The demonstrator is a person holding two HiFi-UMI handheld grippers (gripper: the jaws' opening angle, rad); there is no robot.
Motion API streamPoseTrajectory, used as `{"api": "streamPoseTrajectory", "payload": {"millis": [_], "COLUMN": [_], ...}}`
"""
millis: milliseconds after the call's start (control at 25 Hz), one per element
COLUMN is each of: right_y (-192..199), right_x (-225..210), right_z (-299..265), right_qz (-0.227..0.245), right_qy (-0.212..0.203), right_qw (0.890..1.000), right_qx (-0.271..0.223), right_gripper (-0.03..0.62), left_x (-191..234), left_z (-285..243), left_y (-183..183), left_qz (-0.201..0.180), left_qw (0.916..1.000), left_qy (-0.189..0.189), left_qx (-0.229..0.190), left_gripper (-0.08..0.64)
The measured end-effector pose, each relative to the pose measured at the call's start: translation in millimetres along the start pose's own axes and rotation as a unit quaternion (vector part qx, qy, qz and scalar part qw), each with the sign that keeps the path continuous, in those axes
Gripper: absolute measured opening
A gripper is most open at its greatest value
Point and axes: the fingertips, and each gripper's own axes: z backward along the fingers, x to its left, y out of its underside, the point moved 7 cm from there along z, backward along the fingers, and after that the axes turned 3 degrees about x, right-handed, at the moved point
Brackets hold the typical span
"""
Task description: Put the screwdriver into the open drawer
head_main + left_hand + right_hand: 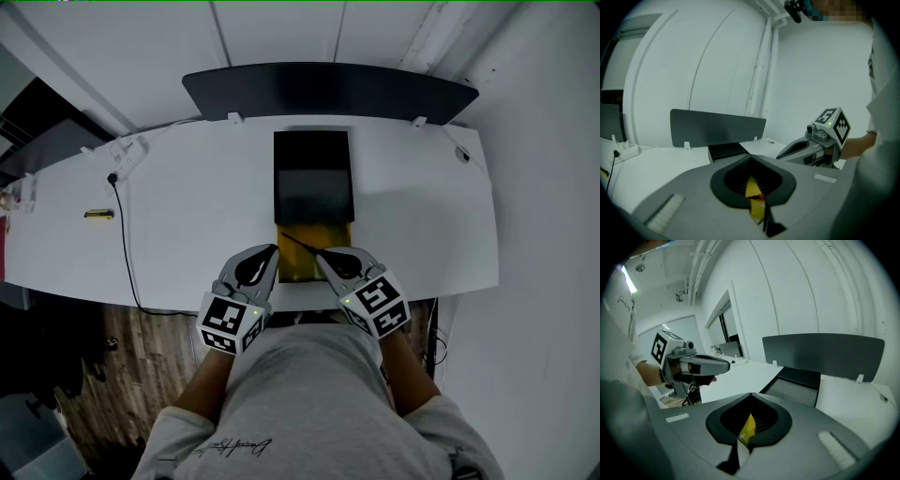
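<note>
An open drawer (pixel 302 265) with a yellow inside sticks out of the desk's front edge, below a black tray (pixel 313 176). A thin dark screwdriver (pixel 300 243) lies slantwise across the yellow; its red end (pixel 761 197) shows through the left jaws' gap. My left gripper (pixel 271 252) hangs over the drawer's left side and my right gripper (pixel 322 253) over its right side. Both are shut with nothing between the jaws. In the left gripper view (pixel 751 157) and the right gripper view (pixel 750 394) only the yellow shows below.
The white desk (pixel 197 197) has a dark screen (pixel 328 90) along its back. A small yellow and black item (pixel 98 215) and a power strip (pixel 127 157) with a black cable (pixel 125 246) lie at the left. The person's lap fills the near side.
</note>
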Motion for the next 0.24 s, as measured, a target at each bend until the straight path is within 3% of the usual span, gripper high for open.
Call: {"api": "streamPoseTrajectory", "payload": {"millis": [240], "right_y": [-1.3], "right_x": [-1.5], "right_z": [-2.8], "right_qz": [0.001], "right_qy": [0.003], "right_qw": [1.0], "right_qx": [0.0], "right_gripper": [0.014], "left_x": [2.8], "left_z": [-1.7], "left_y": [-0.6], "left_qz": [0.002], "left_qw": [1.0], "left_qy": [0.0], "left_qx": [-0.001], "left_gripper": [0.0]}}
